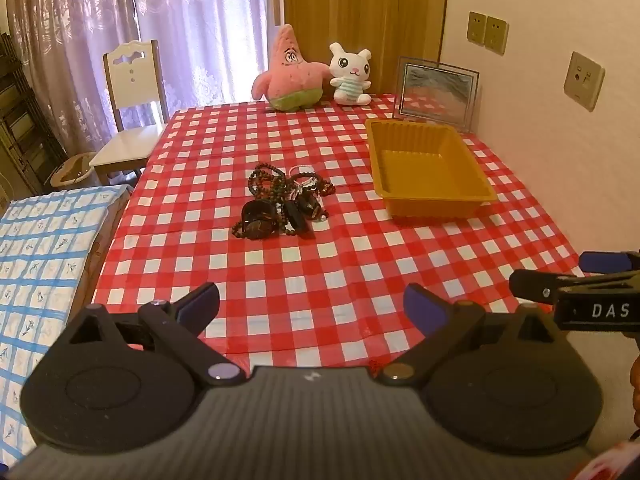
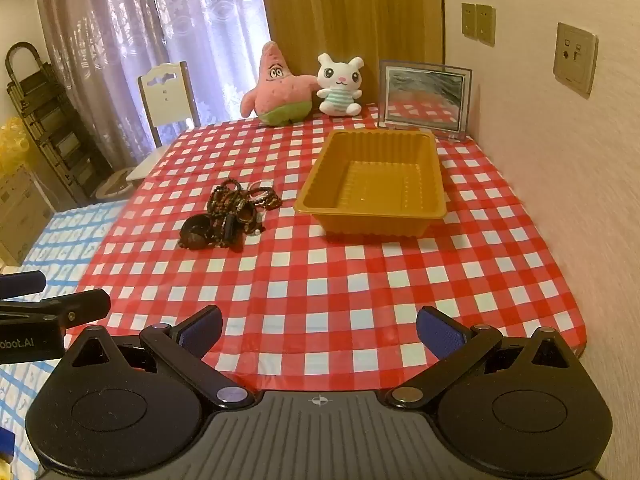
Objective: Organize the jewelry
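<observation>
Left hand-held gripper (image 1: 311, 310) hovers over the near edge of the bench (image 1: 320, 264), jaws spread wide with nothing between them. Farther along, mid-bench, lies the jewelry heap (image 1: 282, 206), a tangle of dark beaded strands and bangles. Just right of it sits the yellow tray (image 1: 428, 164), empty. Right hand-held gripper (image 2: 319, 334) hangs likewise wide open and holds nothing.

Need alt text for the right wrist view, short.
A tangled pile of dark bead jewelry lies on a red-checked tablecloth, left of an empty yellow tray. The open right gripper hovers in front, holding nothing.
</observation>
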A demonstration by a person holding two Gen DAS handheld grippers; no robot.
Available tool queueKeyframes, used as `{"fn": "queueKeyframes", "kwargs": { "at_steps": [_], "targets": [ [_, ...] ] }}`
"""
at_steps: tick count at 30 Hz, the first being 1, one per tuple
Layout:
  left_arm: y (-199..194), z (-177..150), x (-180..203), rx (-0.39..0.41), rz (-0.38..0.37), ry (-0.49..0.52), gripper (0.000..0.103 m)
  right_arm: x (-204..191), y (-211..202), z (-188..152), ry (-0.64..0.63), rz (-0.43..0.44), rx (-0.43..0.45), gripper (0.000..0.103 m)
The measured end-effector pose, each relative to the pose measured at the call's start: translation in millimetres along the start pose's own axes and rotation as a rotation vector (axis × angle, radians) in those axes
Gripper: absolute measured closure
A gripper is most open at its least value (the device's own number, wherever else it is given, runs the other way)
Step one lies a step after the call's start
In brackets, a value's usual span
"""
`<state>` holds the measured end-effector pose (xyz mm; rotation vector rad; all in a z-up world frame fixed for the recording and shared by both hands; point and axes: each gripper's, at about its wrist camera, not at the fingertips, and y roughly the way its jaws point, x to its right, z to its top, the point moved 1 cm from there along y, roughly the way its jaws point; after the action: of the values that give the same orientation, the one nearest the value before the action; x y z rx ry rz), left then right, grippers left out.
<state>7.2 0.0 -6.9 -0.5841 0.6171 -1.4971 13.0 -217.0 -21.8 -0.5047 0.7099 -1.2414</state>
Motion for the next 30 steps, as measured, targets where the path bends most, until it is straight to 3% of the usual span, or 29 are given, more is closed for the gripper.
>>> {"fn": "queueKeyframes", "kwargs": {
  "at_steps": [30],
  "targets": [
    [-0.2,0.0,-0.3,0.001,-0.001,0.001,0.006,0.8,-2.9,2.9,0.001,-0.008,0.01,0.0]
  ]
}}
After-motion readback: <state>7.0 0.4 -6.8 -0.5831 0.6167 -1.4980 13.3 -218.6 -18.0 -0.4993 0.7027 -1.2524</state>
